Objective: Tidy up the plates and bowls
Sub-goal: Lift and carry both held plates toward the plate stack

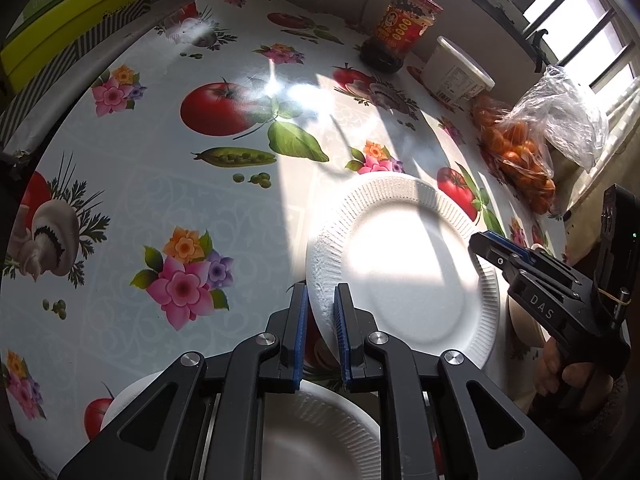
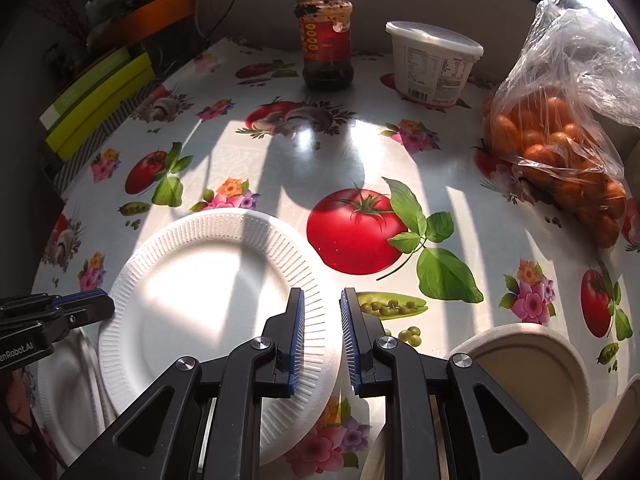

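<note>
A white paper plate [image 1: 404, 272] with a ribbed rim is held tilted above the flowered tablecloth [image 1: 168, 152]. My left gripper [image 1: 321, 322] is shut on its near-left rim. The same plate shows in the right wrist view [image 2: 200, 288], where my right gripper [image 2: 322, 336] straddles its right rim, jaws slightly apart around the edge. The right gripper also shows in the left wrist view [image 1: 486, 246], the left one in the right wrist view [image 2: 94, 304]. Another white plate [image 1: 316, 436] lies below the left gripper. A beige bowl [image 2: 528, 364] sits at the lower right.
A sauce jar [image 2: 326, 40], a white lidded tub [image 2: 434, 64] and a plastic bag of oranges [image 2: 556, 148] stand along the table's far and right side. Yellow-green boxes [image 2: 96, 100] lie at the left edge. More white plates [image 2: 68, 392] lie at the lower left.
</note>
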{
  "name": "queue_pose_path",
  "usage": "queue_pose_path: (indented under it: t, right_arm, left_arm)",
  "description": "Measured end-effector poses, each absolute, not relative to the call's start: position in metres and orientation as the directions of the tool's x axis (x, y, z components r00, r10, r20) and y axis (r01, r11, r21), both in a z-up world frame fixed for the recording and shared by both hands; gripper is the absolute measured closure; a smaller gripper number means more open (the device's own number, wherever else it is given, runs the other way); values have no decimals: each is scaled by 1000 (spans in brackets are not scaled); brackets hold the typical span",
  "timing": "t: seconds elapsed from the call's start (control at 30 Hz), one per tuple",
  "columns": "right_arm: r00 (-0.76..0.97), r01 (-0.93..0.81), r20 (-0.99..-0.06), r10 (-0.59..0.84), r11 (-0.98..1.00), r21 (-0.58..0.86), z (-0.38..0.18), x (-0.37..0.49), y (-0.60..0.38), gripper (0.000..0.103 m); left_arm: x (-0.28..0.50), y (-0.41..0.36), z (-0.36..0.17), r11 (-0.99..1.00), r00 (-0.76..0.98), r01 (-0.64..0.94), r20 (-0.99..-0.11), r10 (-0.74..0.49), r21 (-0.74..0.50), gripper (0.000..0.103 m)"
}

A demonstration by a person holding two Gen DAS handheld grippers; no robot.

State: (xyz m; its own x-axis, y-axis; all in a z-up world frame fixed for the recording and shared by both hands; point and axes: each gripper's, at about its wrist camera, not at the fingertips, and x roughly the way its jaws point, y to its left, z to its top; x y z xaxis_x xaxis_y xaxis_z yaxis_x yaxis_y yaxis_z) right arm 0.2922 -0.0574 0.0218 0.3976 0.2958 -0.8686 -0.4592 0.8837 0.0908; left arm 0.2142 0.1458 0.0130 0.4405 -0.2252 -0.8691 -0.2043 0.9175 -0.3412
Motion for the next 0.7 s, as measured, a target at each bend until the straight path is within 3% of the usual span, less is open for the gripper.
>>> queue_pose_path:
  t: [0.7]
  right_arm:
    - [435,-450,-838,329,886,114,44,272,-61,85]
  left_arm:
    - [192,146,38,929,496,-183,-846,-196,-322,89]
